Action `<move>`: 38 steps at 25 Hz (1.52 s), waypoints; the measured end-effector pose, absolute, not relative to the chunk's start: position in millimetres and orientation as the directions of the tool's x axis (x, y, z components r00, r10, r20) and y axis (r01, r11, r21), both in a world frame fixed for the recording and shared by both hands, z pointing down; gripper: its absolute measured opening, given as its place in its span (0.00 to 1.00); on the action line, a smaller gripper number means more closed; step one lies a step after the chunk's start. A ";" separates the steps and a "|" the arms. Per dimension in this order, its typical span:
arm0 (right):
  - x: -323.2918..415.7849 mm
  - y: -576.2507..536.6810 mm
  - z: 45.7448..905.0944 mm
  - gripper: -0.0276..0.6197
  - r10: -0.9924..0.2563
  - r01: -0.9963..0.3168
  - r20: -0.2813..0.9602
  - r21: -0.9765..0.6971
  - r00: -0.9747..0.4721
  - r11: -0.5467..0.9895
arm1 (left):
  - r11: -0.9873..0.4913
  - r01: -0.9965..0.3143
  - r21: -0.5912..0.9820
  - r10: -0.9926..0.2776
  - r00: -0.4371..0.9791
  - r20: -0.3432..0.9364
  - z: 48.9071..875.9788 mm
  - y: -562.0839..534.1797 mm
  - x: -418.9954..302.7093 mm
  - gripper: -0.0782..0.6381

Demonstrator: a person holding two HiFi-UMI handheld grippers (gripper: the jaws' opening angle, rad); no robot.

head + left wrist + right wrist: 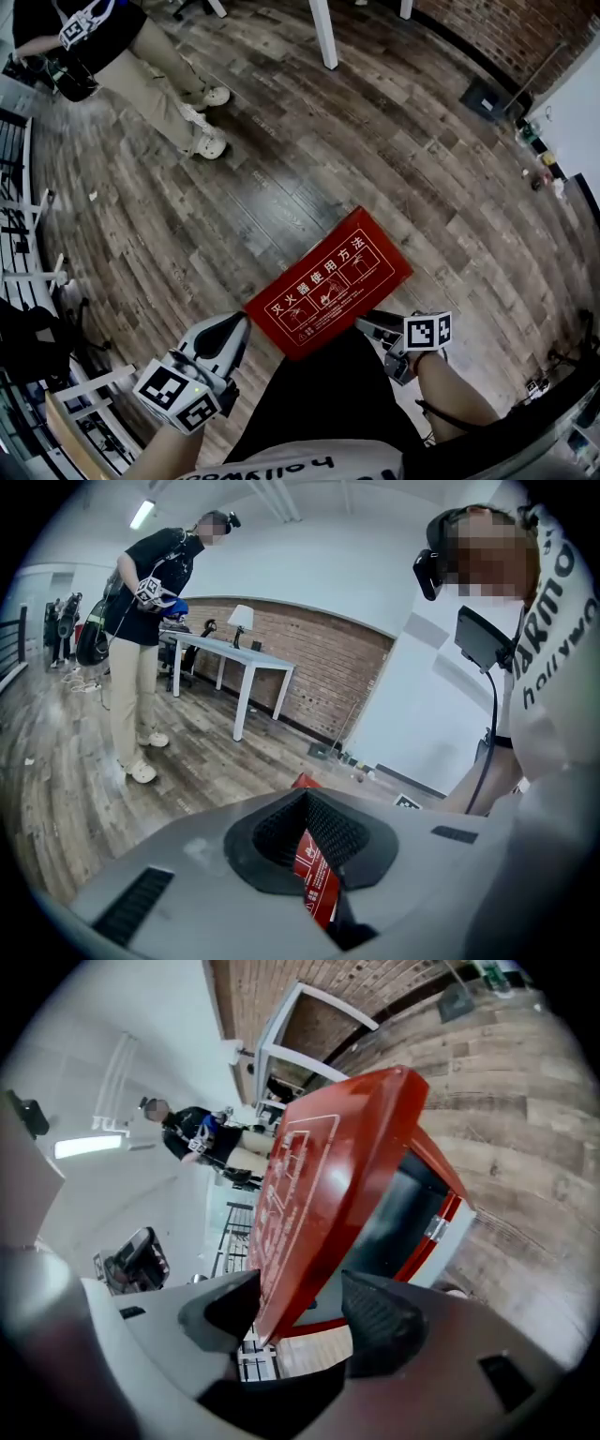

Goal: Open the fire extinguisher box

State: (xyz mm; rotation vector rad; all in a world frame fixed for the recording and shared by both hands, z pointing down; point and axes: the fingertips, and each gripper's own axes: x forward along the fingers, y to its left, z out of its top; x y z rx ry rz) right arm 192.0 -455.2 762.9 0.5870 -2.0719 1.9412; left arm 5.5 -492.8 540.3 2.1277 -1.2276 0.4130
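The red fire extinguisher box (328, 295) lies on the wooden floor with white printing on its lid. In the right gripper view the lid (319, 1185) stands tilted up off the box body (427, 1218), with the dark inside and a hinge showing. My right gripper (295, 1307) (370, 325) is open at the box's near right corner; the lid's edge sits between its pads with a gap. My left gripper (236, 328) is at the lid's near left corner. The red lid edge (319, 878) sits pinched between its black pads (281, 832), so my left gripper (314, 855) is shut on it.
A person (141, 56) (141, 649) stands on the floor beyond the box, holding grippers. White table legs (323, 33) rise at the back, by a brick wall (309, 667). A metal railing (19, 216) runs along the left. My own leg (319, 403) is just behind the box.
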 end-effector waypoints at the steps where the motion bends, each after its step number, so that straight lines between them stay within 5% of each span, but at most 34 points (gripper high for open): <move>1: 193.7 -455.1 767.1 0.44 -0.134 -0.446 0.440 -0.895 -0.888 0.017 | -0.359 -0.857 0.370 -0.655 0.513 0.555 541.2 -492.9 5.7 0.12; 11: 168.7 -479.2 778.2 0.44 -0.293 -0.348 0.355 -0.934 -0.888 -0.080 | -0.351 -0.878 0.325 -0.655 0.478 0.585 542.1 -483.1 1.7 0.12; 18: 167.8 -482.4 708.2 0.43 -0.326 -0.048 0.063 -0.998 -0.943 -0.051 | -0.331 -0.886 0.324 -0.694 0.461 0.553 532.7 -475.4 4.2 0.12; 21: 159.0 -484.5 670.6 0.31 -0.269 0.002 -0.008 -1.000 -0.963 0.021 | -0.327 -0.890 0.318 -0.716 0.453 0.532 521.1 -475.8 1.0 0.12; 24: 145.0 -495.5 641.7 0.18 -0.218 0.011 -0.027 -0.997 -0.976 0.075 | -0.308 -0.898 0.314 -0.751 0.433 0.499 506.2 -479.7 -2.9 0.12; 38: 89.6 -558.3 594.1 0.17 -0.259 -0.064 0.057 -0.998 -0.964 0.017 | -0.130 -0.951 0.281 -0.872 0.244 0.424 465.5 -455.8 -59.2 0.12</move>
